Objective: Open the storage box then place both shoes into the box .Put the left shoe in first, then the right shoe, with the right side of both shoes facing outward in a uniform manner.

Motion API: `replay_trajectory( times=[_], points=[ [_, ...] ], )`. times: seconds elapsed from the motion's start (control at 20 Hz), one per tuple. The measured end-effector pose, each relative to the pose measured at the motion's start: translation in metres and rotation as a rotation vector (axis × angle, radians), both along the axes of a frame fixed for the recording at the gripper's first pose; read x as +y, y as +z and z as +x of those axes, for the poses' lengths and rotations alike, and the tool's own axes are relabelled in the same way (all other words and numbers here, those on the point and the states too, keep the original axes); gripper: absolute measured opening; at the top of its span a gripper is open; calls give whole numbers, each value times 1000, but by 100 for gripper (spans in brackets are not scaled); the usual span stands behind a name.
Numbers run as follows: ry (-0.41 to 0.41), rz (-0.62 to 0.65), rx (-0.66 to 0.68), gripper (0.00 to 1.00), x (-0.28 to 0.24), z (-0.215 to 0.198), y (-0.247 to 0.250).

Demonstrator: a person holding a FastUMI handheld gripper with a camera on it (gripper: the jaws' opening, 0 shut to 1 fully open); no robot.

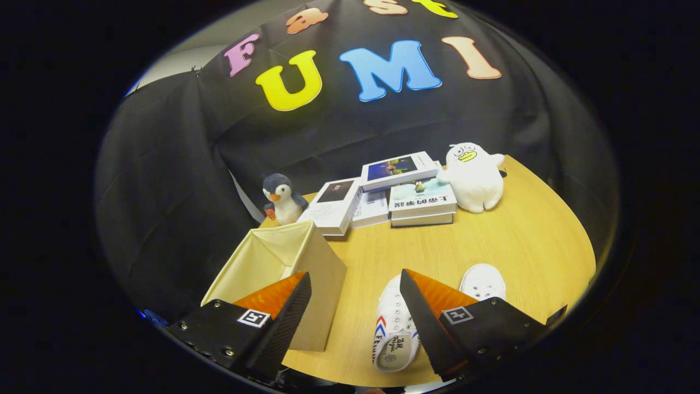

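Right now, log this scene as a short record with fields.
gripper: gripper open, fingers apart above the table, holding nothing
box: cream storage box open, behind the left finger
shoes: white shoe between the fingers; second white shoe beyond the right finger
table: wooden table
far side: books, toy penguin, white plush duck

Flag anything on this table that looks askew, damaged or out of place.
Nothing is spilled or visibly damaged. The books lie in a loose, uneven heap between the penguin toy and the white duck toy. The storage box stands open, and both white shoes sit on the table. The gripper is open, holding nothing.
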State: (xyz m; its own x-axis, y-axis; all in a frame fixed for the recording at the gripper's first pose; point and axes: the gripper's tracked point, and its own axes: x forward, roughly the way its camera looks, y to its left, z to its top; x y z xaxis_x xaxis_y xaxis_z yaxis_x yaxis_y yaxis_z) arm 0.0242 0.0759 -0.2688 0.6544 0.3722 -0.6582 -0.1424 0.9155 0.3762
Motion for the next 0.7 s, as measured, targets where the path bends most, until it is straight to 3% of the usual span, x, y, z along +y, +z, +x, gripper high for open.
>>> replay_trajectory(
  times=[0.7],
  points=[
    [0,-12,280,99,-35,-32,-108]
  ],
)
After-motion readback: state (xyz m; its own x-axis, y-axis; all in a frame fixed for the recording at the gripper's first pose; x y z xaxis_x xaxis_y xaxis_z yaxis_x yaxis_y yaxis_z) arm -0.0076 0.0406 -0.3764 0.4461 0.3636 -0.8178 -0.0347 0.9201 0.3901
